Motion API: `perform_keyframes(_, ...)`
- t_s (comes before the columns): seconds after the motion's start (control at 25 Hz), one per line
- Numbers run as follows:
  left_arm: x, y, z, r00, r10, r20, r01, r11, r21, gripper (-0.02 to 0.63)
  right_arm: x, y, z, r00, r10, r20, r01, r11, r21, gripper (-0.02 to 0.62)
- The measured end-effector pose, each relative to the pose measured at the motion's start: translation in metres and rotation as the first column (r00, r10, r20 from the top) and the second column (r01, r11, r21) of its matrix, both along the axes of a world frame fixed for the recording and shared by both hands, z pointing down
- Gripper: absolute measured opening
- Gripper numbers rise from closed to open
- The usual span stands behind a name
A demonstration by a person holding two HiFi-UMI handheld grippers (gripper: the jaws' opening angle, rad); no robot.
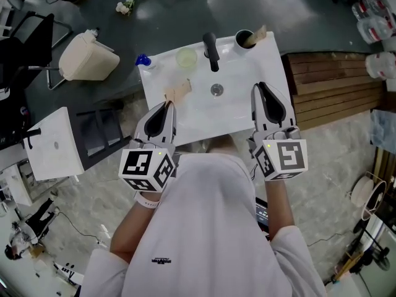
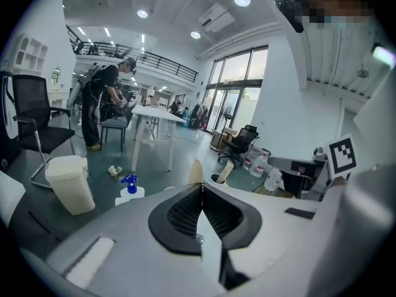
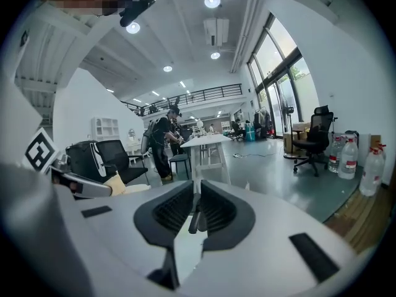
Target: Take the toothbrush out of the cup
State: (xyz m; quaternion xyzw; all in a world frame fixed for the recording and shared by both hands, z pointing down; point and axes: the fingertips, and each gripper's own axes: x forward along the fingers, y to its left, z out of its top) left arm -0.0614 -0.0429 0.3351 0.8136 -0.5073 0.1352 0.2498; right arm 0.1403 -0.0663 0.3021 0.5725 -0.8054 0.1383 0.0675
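Observation:
A dark cup (image 1: 243, 41) stands at the far right corner of the white washbasin (image 1: 185, 119), with a beige toothbrush (image 1: 257, 36) leaning out of it. The left gripper view shows the same cup (image 2: 216, 179) and brush (image 2: 227, 169) ahead. My left gripper (image 1: 168, 104) is over the basin's left part, shut on the end of a second beige toothbrush-like piece (image 1: 179, 91). That piece sticks up past the tips (image 2: 195, 171) of the left gripper (image 2: 201, 187). My right gripper (image 1: 260, 86) hangs over the basin's right side, short of the cup. Its tips (image 3: 197, 187) meet, and I see nothing held.
A black tap (image 1: 211, 50), a drain (image 1: 216, 90) and a pale green round dish (image 1: 186, 57) are on the basin. A blue spray bottle (image 1: 143, 60) and a cream bin (image 1: 86, 57) stand to the left, a wooden bench (image 1: 334, 88) to the right. A person (image 2: 105, 104) works far off.

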Motion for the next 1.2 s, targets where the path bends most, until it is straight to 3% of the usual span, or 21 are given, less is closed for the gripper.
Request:
perform_keyframes(0.32, 0.024, -0.011, 0.026, 1.000, -0.001, 0.013, 0.001, 0.998, -0.060, 0.006, 0.033, -0.044, 0.020, 1.000, 0.023, -0.014, -0.023, 1.000, -0.020, 0.014)
perform_keyframes(0.48, 0.037, -0.016, 0.042, 1.000, 0.004, 0.019, -0.002, 0.995, -0.099, 0.006, 0.052, -0.069, 0.032, 0.998, 0.050, -0.022, -0.051, 0.998, -0.036, 0.081)
perform_keyframes(1.2, 0.055, -0.040, 0.099, 0.999, -0.005, 0.049, 0.016, 0.975, -0.221, 0.006, 0.083, -0.149, 0.101, 0.993, 0.085, -0.082, -0.094, 0.989, -0.116, 0.083)
